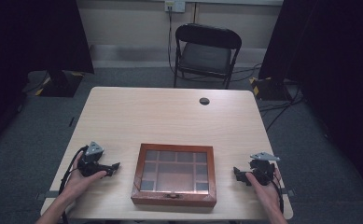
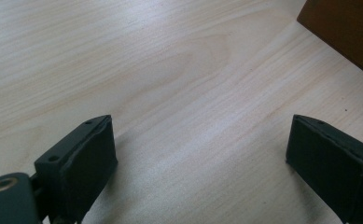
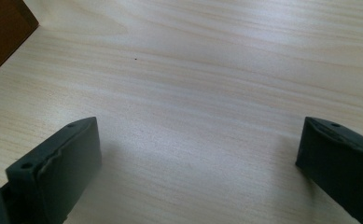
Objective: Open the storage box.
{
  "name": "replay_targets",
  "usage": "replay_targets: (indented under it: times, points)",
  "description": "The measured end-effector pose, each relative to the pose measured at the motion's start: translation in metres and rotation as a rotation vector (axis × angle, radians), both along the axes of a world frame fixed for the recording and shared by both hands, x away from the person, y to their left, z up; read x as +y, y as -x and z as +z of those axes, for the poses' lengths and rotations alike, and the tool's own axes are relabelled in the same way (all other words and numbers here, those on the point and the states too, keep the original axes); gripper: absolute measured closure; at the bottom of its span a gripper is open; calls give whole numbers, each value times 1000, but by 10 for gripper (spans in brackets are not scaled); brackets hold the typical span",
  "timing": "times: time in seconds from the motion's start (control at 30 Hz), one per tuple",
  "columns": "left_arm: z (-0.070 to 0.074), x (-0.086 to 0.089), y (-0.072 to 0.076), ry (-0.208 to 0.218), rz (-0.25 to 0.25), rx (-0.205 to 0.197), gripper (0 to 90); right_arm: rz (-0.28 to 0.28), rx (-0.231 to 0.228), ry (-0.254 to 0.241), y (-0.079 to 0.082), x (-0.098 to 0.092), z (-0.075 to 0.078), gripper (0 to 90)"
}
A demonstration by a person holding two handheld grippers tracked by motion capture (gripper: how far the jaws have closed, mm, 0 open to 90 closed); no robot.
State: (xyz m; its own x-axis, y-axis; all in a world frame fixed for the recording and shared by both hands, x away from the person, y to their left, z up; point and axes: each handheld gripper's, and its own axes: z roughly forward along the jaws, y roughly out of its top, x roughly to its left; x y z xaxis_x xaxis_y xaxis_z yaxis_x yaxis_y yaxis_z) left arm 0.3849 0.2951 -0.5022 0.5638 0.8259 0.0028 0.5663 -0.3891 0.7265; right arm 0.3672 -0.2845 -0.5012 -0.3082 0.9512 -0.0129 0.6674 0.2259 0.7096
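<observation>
High view: we're parked either side of the wooden box [image 1: 174, 174], nothing grabbed yet.

It sits shut near the table's [image 1: 137, 112] front edge, glass lid showing compartments, small latch at the front. Our left gripper [image 1: 115, 166] and right gripper [image 1: 236, 171] rest on the table well apart from it, both pointing inward. Looks like the very start (approach not begun). Left gripper view: jaws spread wide over bare wood, a corner of the box at upper right. Right gripper view: same deal, jaws spread with nothing between, box corner at upper left. Next move probably calls for closing in on the lid or latch. No readable writing, labels or brands anywhere.
</observation>
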Motion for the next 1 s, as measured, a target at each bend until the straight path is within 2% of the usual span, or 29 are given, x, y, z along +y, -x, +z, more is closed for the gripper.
replay_targets:
  times: [0.33,0.37,0.43,0.47,0.5,0.57,0.67,0.9,1.0]
  points:
    - [0,0,0,-1,-1,0,75,-8,6,-3,0,0,1,2]
    - [0,0,0,-1,-1,0,75,-6,9,-2,1,0,2,26]
    - [0,0,0,0,-1,0,75,-7,-3,-10,2,-2,4,167]
    - [0,0,0,-1,-1,0,75,-11,-9,-19,2,-3,5,176]
    - [0,0,0,-1,-1,0,75,-10,-2,-34,2,-3,6,143]
    - [0,0,0,-2,-1,0,73,-10,-3,-15,2,-1,5,153]
    - [0,-1,0,1,7,-3,68,23,22,-46,1,1,8,152]
    - [0,-1,0,1,6,-1,68,59,22,-80,4,5,14,179]
    - [0,0,-1,3,3,1,67,96,24,-108,6,10,20,203]
